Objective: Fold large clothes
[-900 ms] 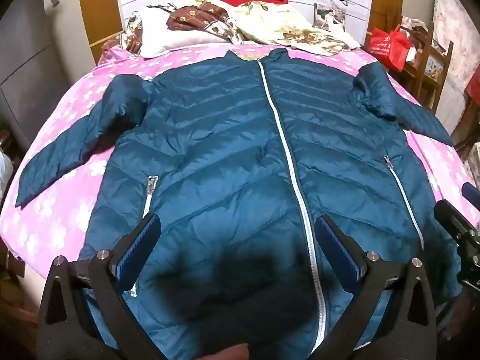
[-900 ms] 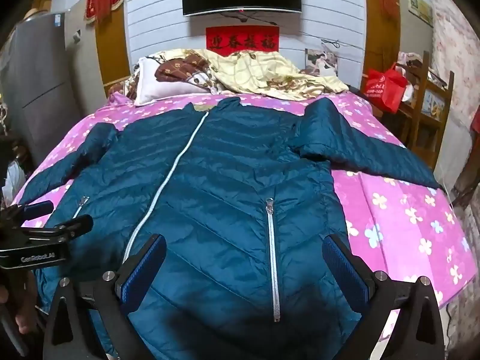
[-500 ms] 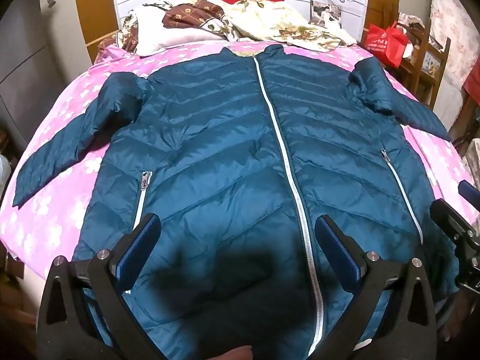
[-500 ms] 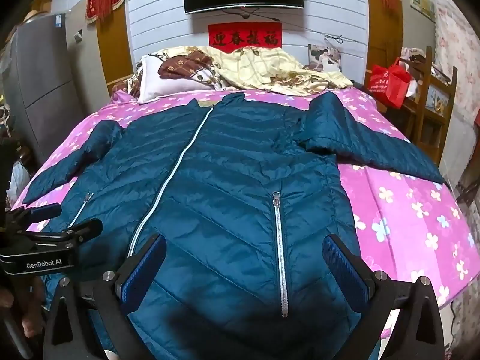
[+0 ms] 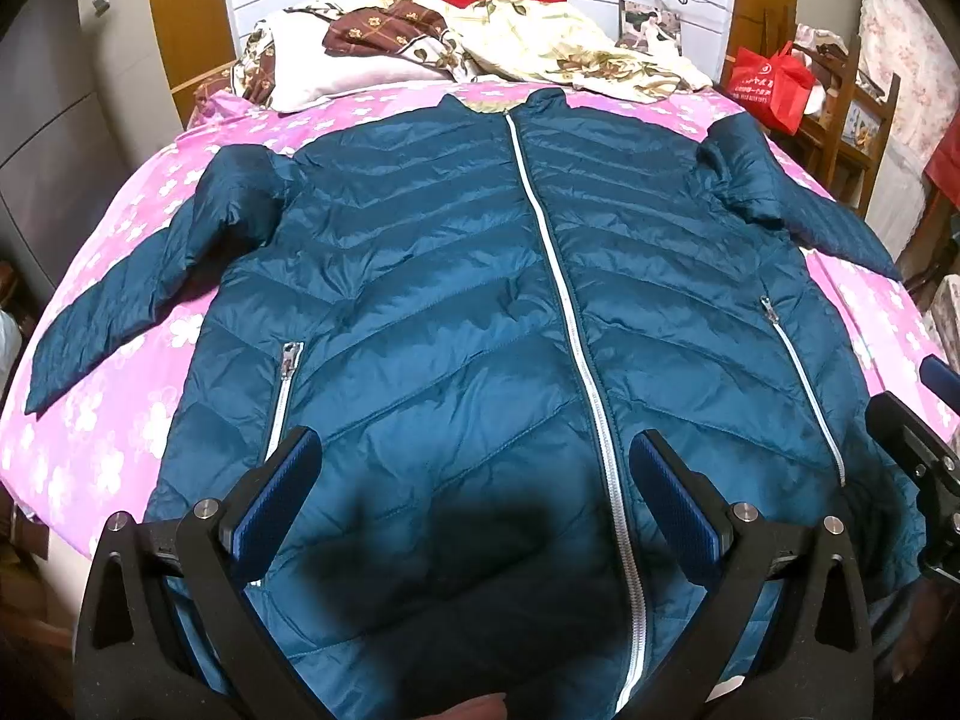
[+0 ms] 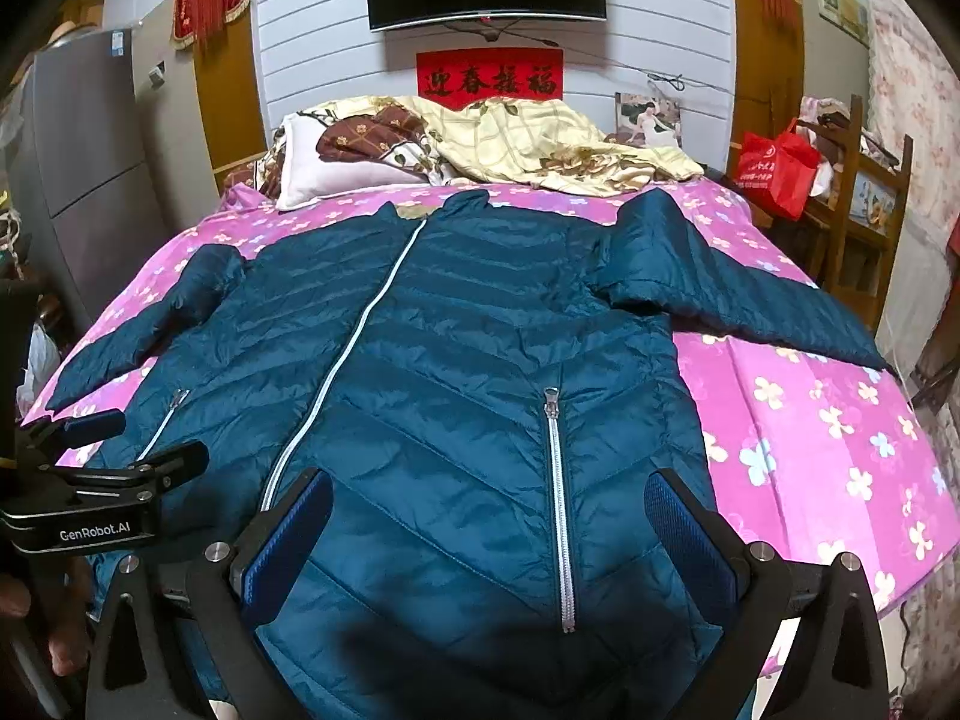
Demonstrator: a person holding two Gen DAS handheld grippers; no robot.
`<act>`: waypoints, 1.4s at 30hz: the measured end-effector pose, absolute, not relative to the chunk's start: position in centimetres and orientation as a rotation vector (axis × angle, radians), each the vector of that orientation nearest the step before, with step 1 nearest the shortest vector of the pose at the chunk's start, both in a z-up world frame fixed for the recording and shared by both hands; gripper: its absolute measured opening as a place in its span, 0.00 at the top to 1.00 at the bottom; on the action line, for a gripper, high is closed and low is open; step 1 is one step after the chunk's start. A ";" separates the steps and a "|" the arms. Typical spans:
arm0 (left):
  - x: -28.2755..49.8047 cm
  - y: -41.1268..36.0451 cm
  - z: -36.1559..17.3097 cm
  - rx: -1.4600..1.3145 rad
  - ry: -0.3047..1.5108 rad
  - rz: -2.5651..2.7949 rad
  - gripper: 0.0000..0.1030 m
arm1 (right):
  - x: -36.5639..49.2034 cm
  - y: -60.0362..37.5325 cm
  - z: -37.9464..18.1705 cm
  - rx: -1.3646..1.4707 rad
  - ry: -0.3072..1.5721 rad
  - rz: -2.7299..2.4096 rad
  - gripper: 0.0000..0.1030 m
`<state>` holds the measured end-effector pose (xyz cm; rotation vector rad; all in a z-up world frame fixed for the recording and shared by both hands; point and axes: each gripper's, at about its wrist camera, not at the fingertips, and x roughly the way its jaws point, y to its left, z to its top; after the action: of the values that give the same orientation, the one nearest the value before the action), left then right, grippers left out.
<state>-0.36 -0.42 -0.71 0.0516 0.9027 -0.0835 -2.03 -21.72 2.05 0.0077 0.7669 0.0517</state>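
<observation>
A large teal quilted jacket [image 5: 456, 312] [image 6: 456, 384] lies front up on the pink flowered bed, zipped shut with a white zipper, both sleeves spread out to the sides. My left gripper [image 5: 474, 468] hovers open above the jacket's lower hem, left of the centre zipper, nothing between its blue pads. My right gripper [image 6: 489, 510] hovers open over the hem on the right half, around the right pocket zipper [image 6: 555, 480], and holds nothing. The left gripper's body [image 6: 102, 480] shows at the left edge of the right wrist view.
The pink flowered bedsheet [image 6: 810, 438] shows on both sides of the jacket. A pillow [image 5: 336, 66] and a crumpled yellow quilt [image 5: 570, 48] lie at the headboard. A red bag [image 6: 780, 168] sits on wooden shelves at the right. A grey fridge [image 6: 78, 168] stands left.
Both views have tilted and shifted a little, so the jacket now sits lower in the frames. The jacket lies as before and both grippers stay open.
</observation>
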 end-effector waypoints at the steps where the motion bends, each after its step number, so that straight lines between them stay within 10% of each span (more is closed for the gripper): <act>1: -0.3 -0.4 -0.7 0.051 0.904 -0.085 0.00 | -2.0 -21.7 2.2 0.008 0.769 0.051 0.00; 42: -0.5 0.1 -0.8 0.022 0.902 -0.084 0.00 | -2.3 -20.5 2.9 -0.011 0.752 0.070 0.00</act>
<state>-0.49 0.07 -0.84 0.0224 0.9023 -0.0842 -2.26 -20.49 2.88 -0.0109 0.7525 0.0697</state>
